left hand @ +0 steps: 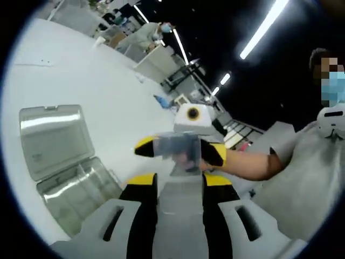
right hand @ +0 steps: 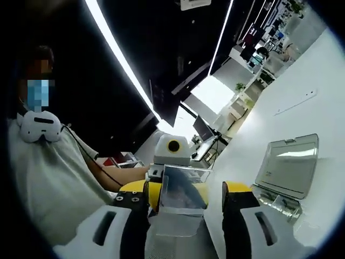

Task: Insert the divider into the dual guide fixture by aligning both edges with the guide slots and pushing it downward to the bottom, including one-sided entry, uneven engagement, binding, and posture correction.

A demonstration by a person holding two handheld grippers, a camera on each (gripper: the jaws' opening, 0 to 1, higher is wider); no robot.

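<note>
In the left gripper view the left gripper rises from the bottom centre, its yellow-tipped jaws standing apart with a gap between them. Just above it, at centre frame, the right gripper comes in from the right with its yellow-and-black jaws pinched on the divider, a small clear plastic plate held up in the air between the two tools; the plate's lower edge sits just above the left jaws, and whether it touches them cannot be told. At lower left of that view the fixture, a clear plastic box, lies on the white table with its lid swung open and tilted back. A person in a grey shirt fills the right side, forearm reaching toward centre. In the right gripper view the right gripper holds the divider at bottom centre, the plate against the left jaw, while the left gripper faces it just behind. The fixture sits at lower right on the table, lid raised, well apart from the divider. The person stands at left.
</note>
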